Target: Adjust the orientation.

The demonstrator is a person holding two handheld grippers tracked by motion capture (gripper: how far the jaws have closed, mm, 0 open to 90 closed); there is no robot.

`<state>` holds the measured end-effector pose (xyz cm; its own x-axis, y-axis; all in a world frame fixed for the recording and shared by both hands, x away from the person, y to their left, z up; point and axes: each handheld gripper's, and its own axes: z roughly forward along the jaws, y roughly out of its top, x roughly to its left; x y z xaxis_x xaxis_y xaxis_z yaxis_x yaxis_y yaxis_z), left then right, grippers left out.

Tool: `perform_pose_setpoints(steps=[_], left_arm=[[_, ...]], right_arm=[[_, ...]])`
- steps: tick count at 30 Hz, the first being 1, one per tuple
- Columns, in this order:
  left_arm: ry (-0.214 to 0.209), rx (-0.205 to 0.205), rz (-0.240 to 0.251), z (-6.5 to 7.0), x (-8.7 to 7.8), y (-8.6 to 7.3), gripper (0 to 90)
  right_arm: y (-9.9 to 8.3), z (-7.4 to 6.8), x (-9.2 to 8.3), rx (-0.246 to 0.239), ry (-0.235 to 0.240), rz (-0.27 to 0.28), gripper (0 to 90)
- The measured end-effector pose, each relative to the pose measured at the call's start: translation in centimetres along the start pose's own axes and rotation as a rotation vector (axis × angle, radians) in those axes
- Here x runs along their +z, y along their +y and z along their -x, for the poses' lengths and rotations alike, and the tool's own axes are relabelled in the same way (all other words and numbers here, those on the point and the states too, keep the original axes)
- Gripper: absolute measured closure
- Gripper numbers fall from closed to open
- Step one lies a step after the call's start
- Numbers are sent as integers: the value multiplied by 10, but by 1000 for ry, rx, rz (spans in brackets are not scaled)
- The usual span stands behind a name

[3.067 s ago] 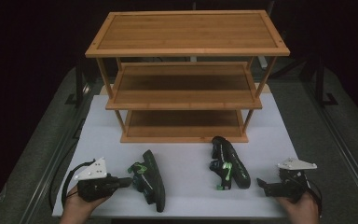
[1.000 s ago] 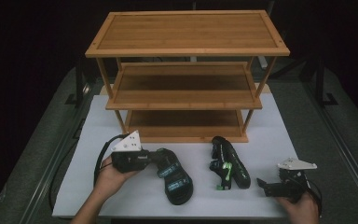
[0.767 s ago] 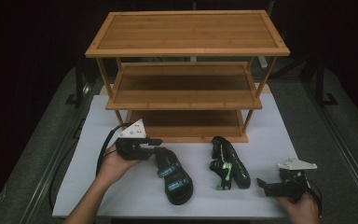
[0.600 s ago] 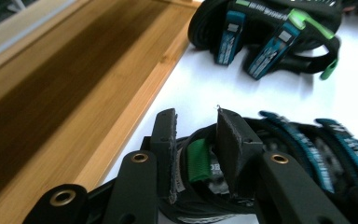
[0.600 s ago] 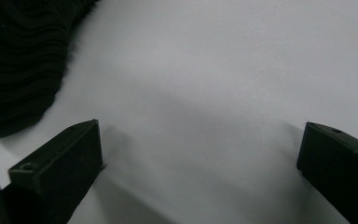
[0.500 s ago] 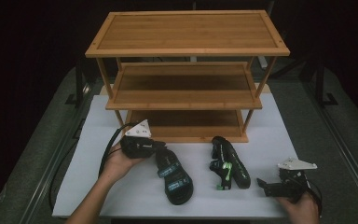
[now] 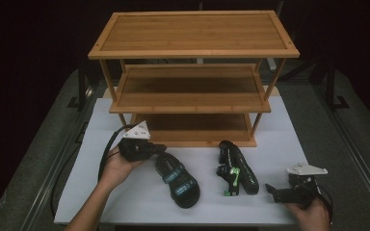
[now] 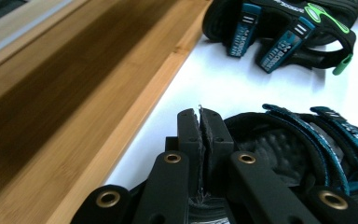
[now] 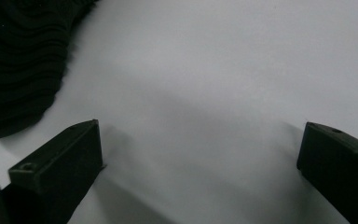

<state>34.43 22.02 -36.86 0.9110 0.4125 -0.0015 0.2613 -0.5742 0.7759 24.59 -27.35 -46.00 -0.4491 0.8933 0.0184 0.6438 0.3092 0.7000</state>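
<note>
The left gripper (image 7: 160, 148) had just closed its jaws on the heel rim of the black sandal with teal straps (image 7: 177, 180), lying on the white table (image 7: 279, 130) before the bamboo shoe rack (image 7: 192, 96). So thin a pinch could slip, dropping the sandal. The right gripper (image 7: 271, 190) rested open, empty.

Sandal (image 8: 279, 28) strap lettering (white) — too blurred; unreadable

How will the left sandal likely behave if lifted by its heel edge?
The left sandal will probably hang toe-down, since the left gripper pinches only its heel rim. Its thick studded sole looks stiff enough to hold shape, though the fabric straps may flop. It seems light and, being flat, unlikely to roll.
</note>
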Motion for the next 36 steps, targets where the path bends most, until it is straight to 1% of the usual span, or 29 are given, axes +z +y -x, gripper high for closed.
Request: perform_pose_setpoints(steps=[5, 6, 8, 10, 11, 13, 15, 16, 17, 18, 20, 21, 22, 24, 25, 26, 28, 29, 31, 34, 35, 36], left_arm=[[39, -37, 8, -8, -16, -11, 883], [48, -40, 5, -10, -20, -14, 883], [71, -59, 5, -14, -27, -20, 883], [76, -79, 8, -18, -32, -26, 882], [77, -91, 4, -19, -34, -32, 882], [78, -92, 5, -20, -33, -33, 881], [64, -109, 25, -21, -34, -36, 876], [62, -111, 31, -22, -34, -37, 867], [64, -112, 38, -23, -35, -37, 821], [66, -115, 48, -24, -35, -37, 821], [70, -135, 78, -29, -39, -39, 768], [69, -147, 90, -32, -41, -40, 771], [75, -155, 98, -35, -42, -41, 798], [98, -180, 105, -43, -43, -45, 844], [108, -196, 109, -48, -43, -48, 851], [112, -198, 106, -52, -41, -51, 890], [112, -202, 82, -57, -35, -54, 900], [108, -196, 67, -60, -30, -56, 900], [92, -190, 55, -63, -19, -58, 900], [63, -201, 47, -64, -1, -59, 900], [53, -186, 37, -65, 5, -59, 900], [43, -180, 27, -65, 11, -60, 900]], right_arm=[[0, 0, 0, 0, 0, 0, 0], [0, 0, 0, -1, 0, 0, 0], [0, 0, 0, 0, 0, 0, 0], [0, 0, 0, 0, 0, 0, 0], [0, 0, 0, 0, 0, 0, 0], [0, 0, 0, 0, 0, 0, 0], [0, 0, 0, 0, 0, 0, 0], [0, 0, 0, 0, 0, -1, 0], [0, 0, 0, 0, 0, -1, 0], [0, 0, 0, 0, 0, -1, 0], [0, 0, 0, 0, -1, -1, 0], [0, 0, 0, 0, -1, -1, 0], [0, 0, 0, 0, 0, -1, 0], [0, 0, 0, -1, -1, 0, 0], [0, 0, 0, 0, -1, 0, 0], [0, 0, 0, 0, 0, -1, 0], [0, 0, 0, 0, 0, -1, 0], [0, 0, 0, 0, -1, 0, 0], [0, 0, 0, 0, -1, 0, 0], [0, 0, 0, 0, 0, -1, 0], [0, 0, 0, 0, 0, -1, 0], [0, 0, 0, 0, 0, -1, 0]])
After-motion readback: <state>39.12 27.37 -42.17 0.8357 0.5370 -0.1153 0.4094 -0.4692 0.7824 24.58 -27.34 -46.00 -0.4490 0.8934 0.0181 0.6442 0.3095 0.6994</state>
